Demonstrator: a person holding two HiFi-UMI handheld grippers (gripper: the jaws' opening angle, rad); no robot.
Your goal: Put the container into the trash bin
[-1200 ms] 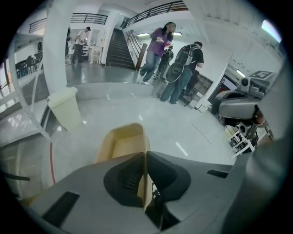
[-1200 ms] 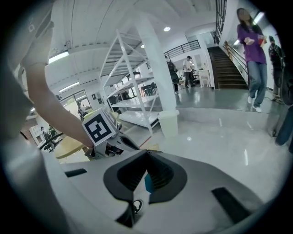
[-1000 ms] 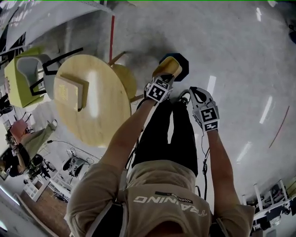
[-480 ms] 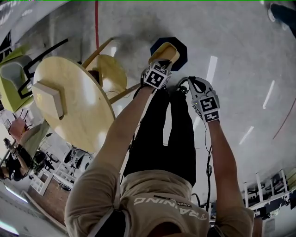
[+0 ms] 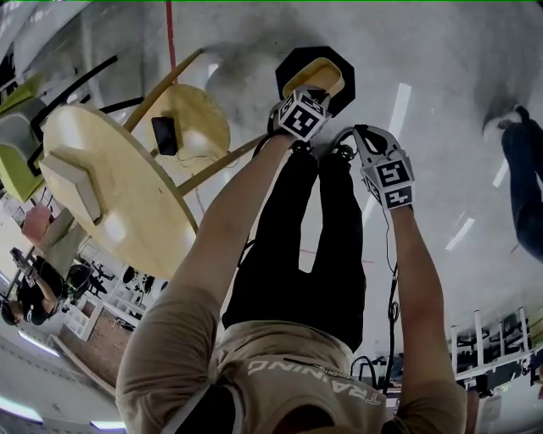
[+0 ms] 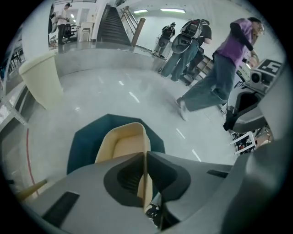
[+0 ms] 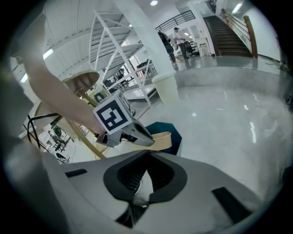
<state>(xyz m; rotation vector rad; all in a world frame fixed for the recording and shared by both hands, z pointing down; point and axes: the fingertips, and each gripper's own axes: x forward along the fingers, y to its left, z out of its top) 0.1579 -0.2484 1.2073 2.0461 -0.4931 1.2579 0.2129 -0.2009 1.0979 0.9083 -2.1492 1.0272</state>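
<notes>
Over glossy floor (image 5: 441,51), left claw (image 6: 145,156) pinches thin-walled beige container (image 6: 126,142); right claw (image 7: 147,153) pressed together

Below me lay a glossy grey floor (image 5: 441,51), a round wooden table (image 5: 136,212) at my left; a staircase (image 6: 109,28) rose beyond, under ceiling strip lights (image 6: 171,10).

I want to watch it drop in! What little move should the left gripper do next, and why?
Probably lower the container straight down toward the trash bin. The left gripper is pinched shut on its wall, and it hangs over the dark bin, but how high above it is unclear, so letting go now might miss.
</notes>
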